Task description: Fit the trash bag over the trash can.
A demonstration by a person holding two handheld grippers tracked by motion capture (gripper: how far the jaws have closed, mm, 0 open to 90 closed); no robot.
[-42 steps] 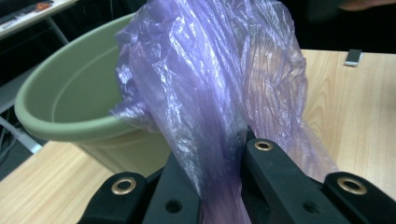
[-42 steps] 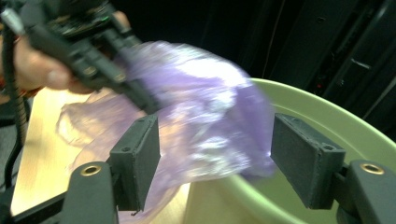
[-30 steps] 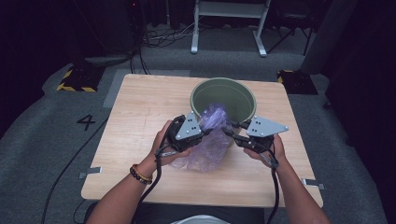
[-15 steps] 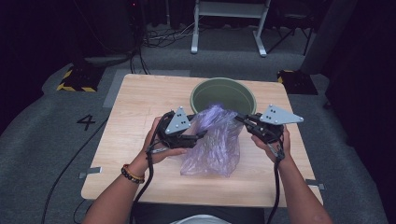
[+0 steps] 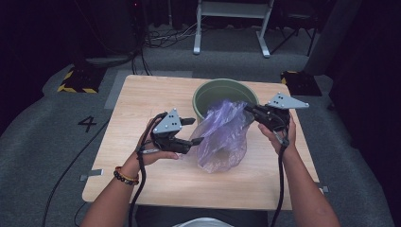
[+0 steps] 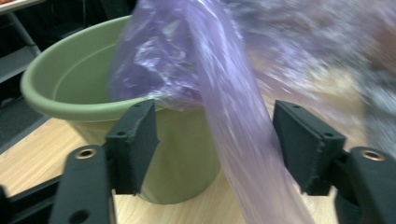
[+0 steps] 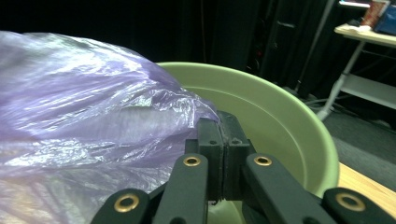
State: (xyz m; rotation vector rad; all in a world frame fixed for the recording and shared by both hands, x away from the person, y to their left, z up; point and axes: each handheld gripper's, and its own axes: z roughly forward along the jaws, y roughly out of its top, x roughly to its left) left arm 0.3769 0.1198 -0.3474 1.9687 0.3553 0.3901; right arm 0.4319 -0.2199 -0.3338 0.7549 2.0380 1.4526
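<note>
1. Leftmost, on the grey floor (image 5: pixel 42 142) beside the table: a printed "4" (image 5: pixel 88 124), the one readable mark.
2. Then the left gripper (image 5: pixel 193 131), held over the wooden table (image 5: pixel 142 104) in the person's left hand (image 5: pixel 153 151): jaws spread wide, with a fold of the bag running through the gap in the left gripper view; contact with either jaw hard to tell through the blur.
3. Centre: a thin, translucent purple plastic bag (image 5: pixel 222 137), crinkled and glossy, its lower end resting on the tabletop, its upper edge lifted against the front rim of the bucket.
4. Behind it: a round olive-green bucket (image 5: pixel 213 92), upright on the far half of the table, smooth-walled.
5. Right: the right gripper (image 5: pixel 249 109), jaws pressed together and pinching the bag's top edge just above the bucket rim, seen clamped on the film in the right gripper view (image 7: pixel 219 126); right hand (image 5: pixel 279 135) beneath it.
</note>
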